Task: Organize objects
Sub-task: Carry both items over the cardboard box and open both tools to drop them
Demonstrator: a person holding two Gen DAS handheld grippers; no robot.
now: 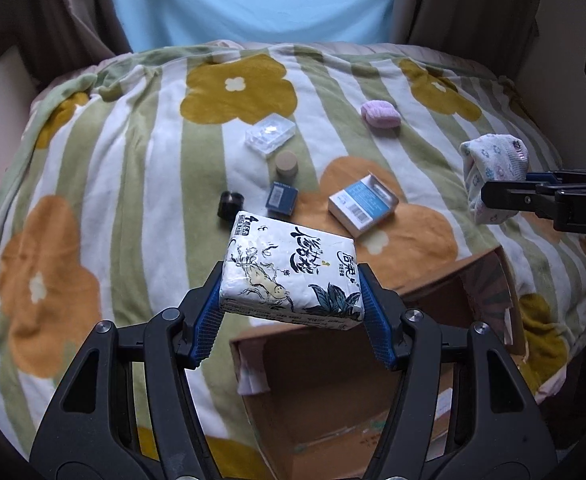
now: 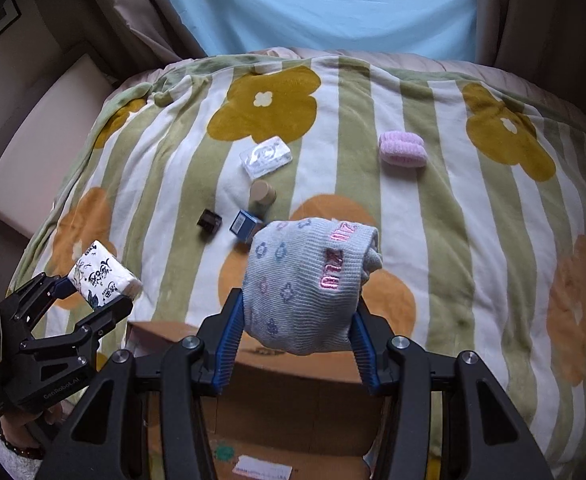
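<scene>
My left gripper (image 1: 291, 300) is shut on a white tissue pack (image 1: 289, 276) with blue and black print, held above an open cardboard box (image 1: 333, 392). The pack also shows in the right wrist view (image 2: 103, 276). My right gripper (image 2: 297, 328) is shut on a rolled pale sock (image 2: 313, 284) with pink lettering, held over the box (image 2: 293, 400). The sock also shows at the right of the left wrist view (image 1: 493, 172).
On the striped flower blanket (image 1: 133, 184) lie a clear plastic case (image 1: 271, 134), a pink sock roll (image 1: 381, 114), a beige cylinder (image 1: 287, 164), a small blue box (image 1: 281, 197), a black object (image 1: 231, 201) and a white and blue carton (image 1: 363, 204). Curtains hang behind.
</scene>
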